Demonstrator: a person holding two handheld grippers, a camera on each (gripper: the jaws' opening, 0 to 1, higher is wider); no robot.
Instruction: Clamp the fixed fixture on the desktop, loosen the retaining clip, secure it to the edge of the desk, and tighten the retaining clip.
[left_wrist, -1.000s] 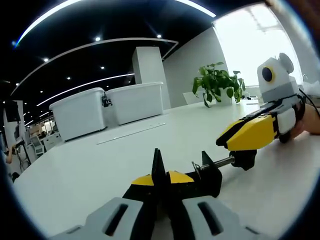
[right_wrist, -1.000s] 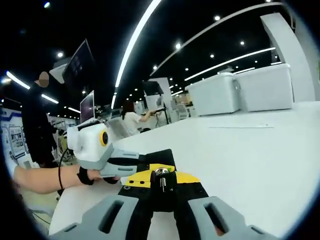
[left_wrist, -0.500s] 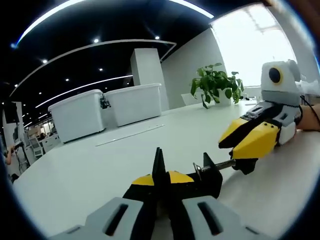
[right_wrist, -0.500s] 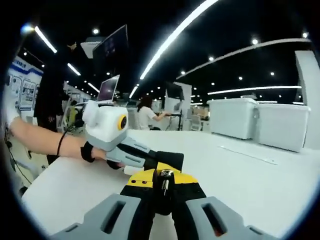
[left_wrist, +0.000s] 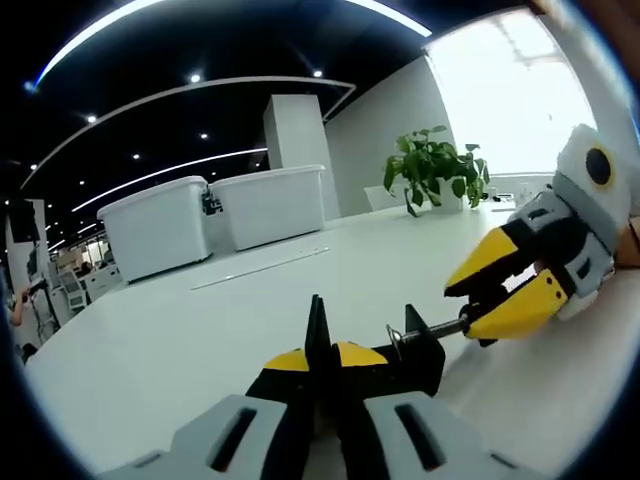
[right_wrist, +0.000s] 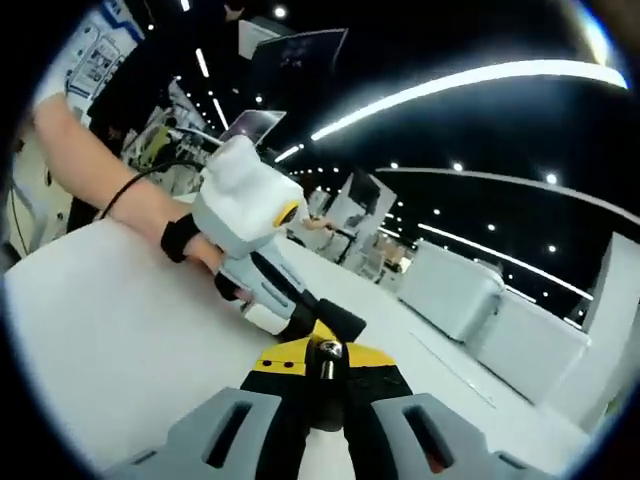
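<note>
The black clamp fixture (left_wrist: 415, 352) rests on the white table (left_wrist: 190, 340). My left gripper (left_wrist: 318, 356) is shut on its upright black body. A metal screw rod (left_wrist: 440, 326) runs from the fixture to the right. My right gripper (left_wrist: 463, 308) comes in from the right, rolled over, its yellow jaws closed on the rod's black end knob. In the right gripper view, my right gripper (right_wrist: 322, 358) holds that knob with the rod's metal tip (right_wrist: 326, 349) showing between the jaws. Beyond it are the fixture (right_wrist: 345, 318) and my left gripper (right_wrist: 290, 312), held by a hand.
Two white lidded bins (left_wrist: 160, 225) (left_wrist: 272, 203) stand at the table's far side, beside a white pillar and a potted plant (left_wrist: 435, 165). A thin flat strip (left_wrist: 262, 268) lies mid-table. The hand (right_wrist: 185, 240) wears a black wrist strap.
My right gripper has rolled around the screw rod's axis while staying closed on the knob, and its view has tilted with it. The left gripper and the fixture body have stayed in place.
</note>
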